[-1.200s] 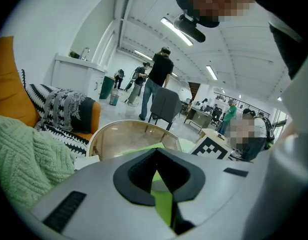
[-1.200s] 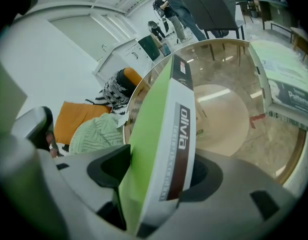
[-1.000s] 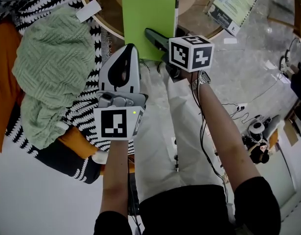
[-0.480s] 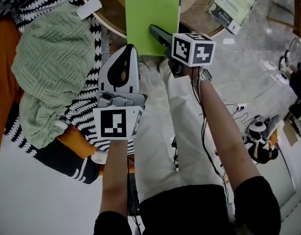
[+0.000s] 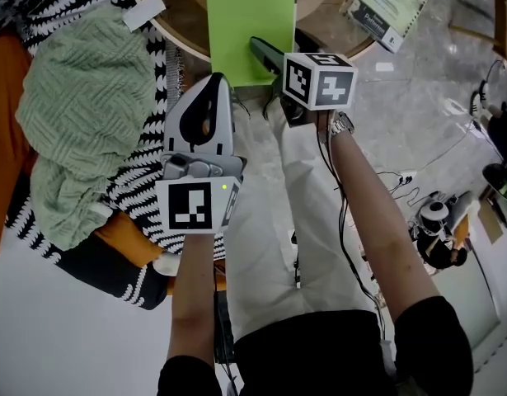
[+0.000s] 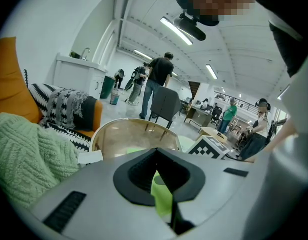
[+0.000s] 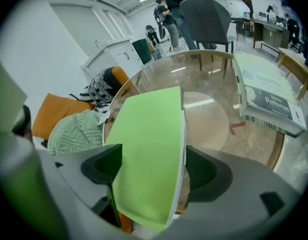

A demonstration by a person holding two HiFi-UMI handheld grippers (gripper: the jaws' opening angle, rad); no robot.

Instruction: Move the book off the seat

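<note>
A lime-green book (image 5: 251, 23) lies flat on the round glass-topped table (image 5: 175, 25), its near end sticking out past the rim. In the right gripper view the book (image 7: 148, 149) runs between the jaws of my right gripper (image 7: 154, 170). Those jaws are opening, and a thin gap shows at the book's right edge. From the head view, my right gripper (image 5: 274, 56) sits at the book's near right corner. My left gripper (image 5: 214, 81) hovers over the person's lap, tips together and holding nothing. Through it, the left gripper view (image 6: 159, 184) shows a sliver of green.
The seat at left carries a green knit blanket (image 5: 76, 114) over a black-and-white striped throw (image 5: 150, 172) and orange cushions (image 5: 2, 130). A boxed booklet (image 5: 389, 7) overhangs the table's right rim. A white card (image 5: 146, 11) rests at its left rim. Cables lie on the floor.
The green book has slid farther onto the table with my right gripper following, and the right jaws have spread apart. The left gripper has stayed put.
</note>
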